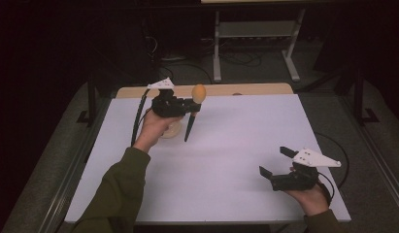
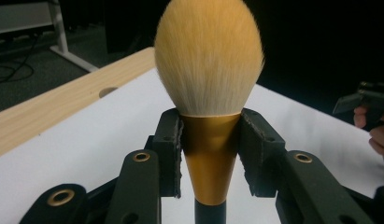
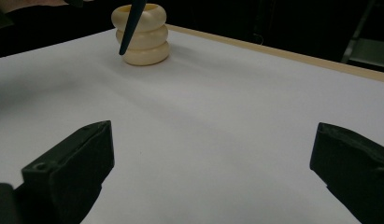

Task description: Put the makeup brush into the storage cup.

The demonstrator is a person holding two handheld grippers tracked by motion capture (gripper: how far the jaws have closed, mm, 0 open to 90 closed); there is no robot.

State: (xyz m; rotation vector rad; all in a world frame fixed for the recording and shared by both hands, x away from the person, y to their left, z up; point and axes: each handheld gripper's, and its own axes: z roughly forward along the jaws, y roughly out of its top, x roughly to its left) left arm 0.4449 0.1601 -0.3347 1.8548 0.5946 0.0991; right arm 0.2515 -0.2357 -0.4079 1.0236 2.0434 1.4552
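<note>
We list: left claw (image 1: 191, 104) clamped on makeup brush (image 2: 209, 93), above cream ringed holder (image 3: 141, 35) near worktop (image 1: 236, 145) far edge; right claw (image 1: 274, 162) apart, near corner.

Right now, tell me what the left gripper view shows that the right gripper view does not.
Left gripper view alone: the brush's orange bristle head and gold ferrule, clamped between the left tool's pads, and a round hole in the wooden table edge.

Right gripper view alone: the cream ringed holder with the brush's dark handle tip in front of it, and the right tool's open jaws.

Shared: the white table cover.
</note>
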